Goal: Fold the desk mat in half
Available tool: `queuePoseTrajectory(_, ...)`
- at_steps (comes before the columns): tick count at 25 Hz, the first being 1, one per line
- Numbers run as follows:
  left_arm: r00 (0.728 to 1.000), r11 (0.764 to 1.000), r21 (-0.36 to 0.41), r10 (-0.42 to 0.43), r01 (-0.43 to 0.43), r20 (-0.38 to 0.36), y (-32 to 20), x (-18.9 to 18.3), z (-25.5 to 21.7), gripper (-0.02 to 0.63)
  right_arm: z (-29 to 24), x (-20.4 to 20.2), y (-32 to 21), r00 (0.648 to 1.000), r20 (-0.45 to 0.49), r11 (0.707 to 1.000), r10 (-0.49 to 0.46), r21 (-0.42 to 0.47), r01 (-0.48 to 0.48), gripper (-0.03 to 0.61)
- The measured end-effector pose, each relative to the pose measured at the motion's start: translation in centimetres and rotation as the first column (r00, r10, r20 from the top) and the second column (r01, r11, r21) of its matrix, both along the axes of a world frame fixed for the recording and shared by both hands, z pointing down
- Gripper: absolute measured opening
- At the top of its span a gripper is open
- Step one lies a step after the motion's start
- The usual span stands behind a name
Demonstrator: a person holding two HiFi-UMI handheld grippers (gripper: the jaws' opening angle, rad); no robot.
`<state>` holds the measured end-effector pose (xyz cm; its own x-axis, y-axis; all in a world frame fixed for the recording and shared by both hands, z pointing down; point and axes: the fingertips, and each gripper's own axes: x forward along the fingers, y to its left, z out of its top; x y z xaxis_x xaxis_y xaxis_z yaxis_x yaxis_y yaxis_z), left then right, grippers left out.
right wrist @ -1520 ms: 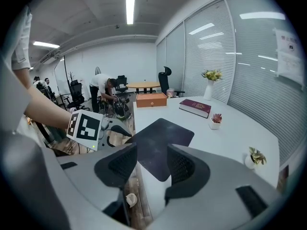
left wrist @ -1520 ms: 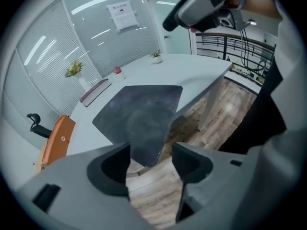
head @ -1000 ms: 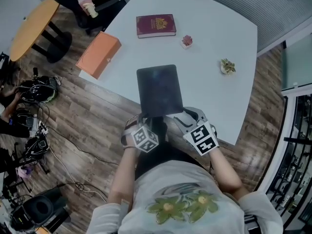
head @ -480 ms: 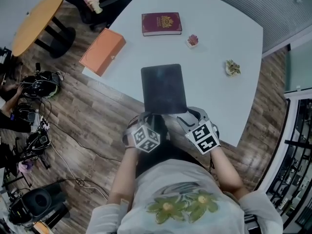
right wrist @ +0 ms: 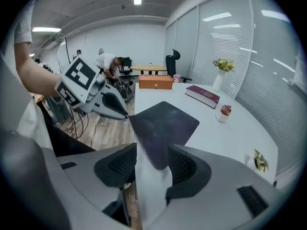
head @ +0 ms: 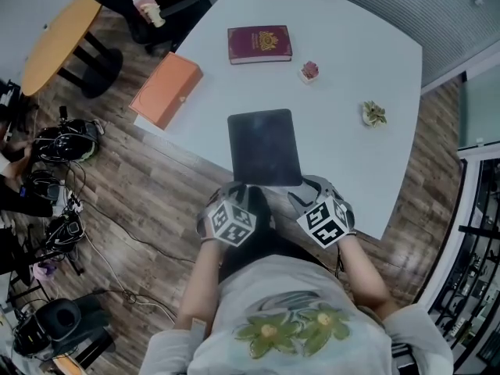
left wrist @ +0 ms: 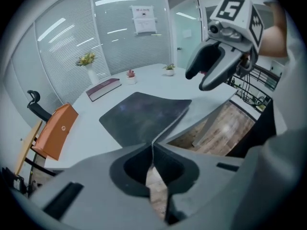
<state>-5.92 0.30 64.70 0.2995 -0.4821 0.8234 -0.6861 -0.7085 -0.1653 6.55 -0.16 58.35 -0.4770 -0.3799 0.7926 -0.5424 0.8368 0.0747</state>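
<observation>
Zero folding is showing: left gripper (left wrist: 152, 146) jaws are clamping the flat desk mat (head: 264, 147) by its near edge, right gripper (right wrist: 152, 153) jaws gaping around it.

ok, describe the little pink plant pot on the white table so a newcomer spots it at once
On the large white table, look past the dark grey desk mat to the maroon hardcover book at the far side. Just right of the book stands the small white pot with a pink plant. The other small pot, further right, holds yellow-green leaves instead.
</observation>
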Motion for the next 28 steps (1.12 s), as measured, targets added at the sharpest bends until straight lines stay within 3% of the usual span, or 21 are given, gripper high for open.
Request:
queuePoseTrajectory(3,0.999,1.000,-0.016,-0.020,0.019,-0.028,-0.4,-0.1,-0.5,0.017,0.9,0.2,-0.2,0.998,-0.057,0.999,-0.034,0.009,0.035,0.196)
queuePoseTrajectory(10,0.998,0.999,-0.032,-0.033,0.031,-0.062,-1.5,-0.5,-1.7,0.017,2.7,0.2,-1.1,0.994,-0.091,0.998,-0.053,-0.033,0.050,0.196)
queuePoseTrajectory(17,0.996,0.999,-0.034,-0.028,0.025,-0.082,-2.8,-0.9,-2.5,0.017,3.8,1.0,-2.7,0.985,-0.157,0.998,-0.067,-0.005,0.067,0.194)
queuePoseTrajectory(24,0.995,0.999,-0.032,-0.023,0.019,-0.100,-3.7,-1.2,-2.9,0.017,3.3,1.2,-4.1,0.986,-0.157,0.998,-0.059,0.020,0.063,0.081)
queuePoseTrajectory(28,0.994,0.999,-0.030,-0.023,0.020,-0.111,-4.5,-1.4,-3.2,0.017,2.8,1.2,-4.9,0.987,-0.151,0.998,-0.050,0.025,0.054,0.048)
